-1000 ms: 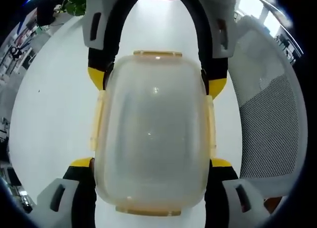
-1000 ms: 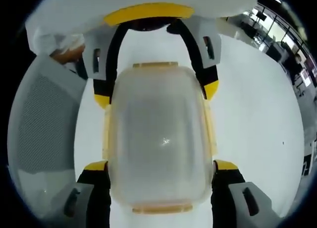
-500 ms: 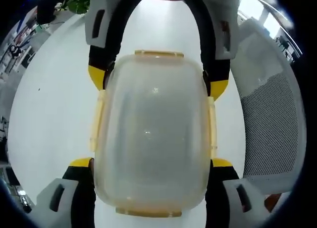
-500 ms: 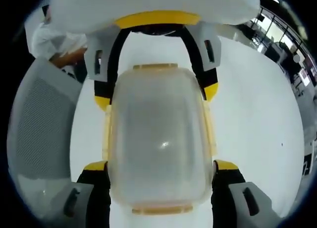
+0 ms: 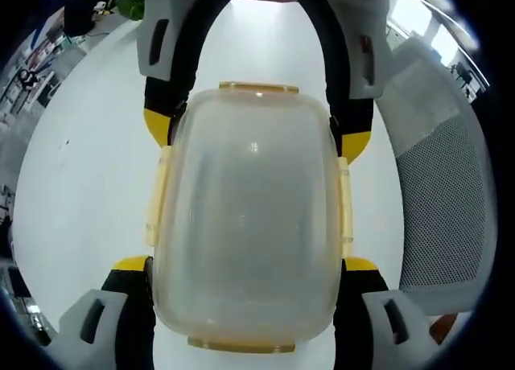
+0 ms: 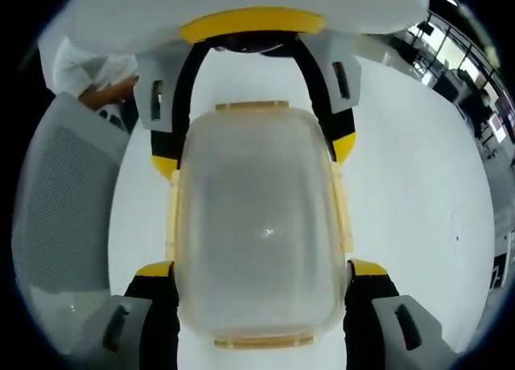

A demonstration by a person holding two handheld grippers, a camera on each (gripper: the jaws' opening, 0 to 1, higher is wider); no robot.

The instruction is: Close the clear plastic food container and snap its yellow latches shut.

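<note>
The clear plastic container [image 5: 245,209] has its lid on, with yellow latches [image 5: 155,197] along all four edges lying flat against it. My left gripper [image 5: 245,264] rises from the bottom of the left gripper view, its yellow-tipped jaws pressed to both long sides near one end. The right gripper [image 5: 256,133] comes in from the top and clamps the far end the same way. In the right gripper view the container [image 6: 257,225] sits between my right gripper [image 6: 261,267] below and the left gripper [image 6: 254,154] above.
A white table [image 5: 72,185] lies under the container. A grey mesh chair [image 5: 438,201] stands beside it, also the chair [image 6: 56,209] in the right gripper view. A person's white sleeve [image 6: 88,68] shows at the upper left there. A plant [image 5: 129,0] stands at the table's far edge.
</note>
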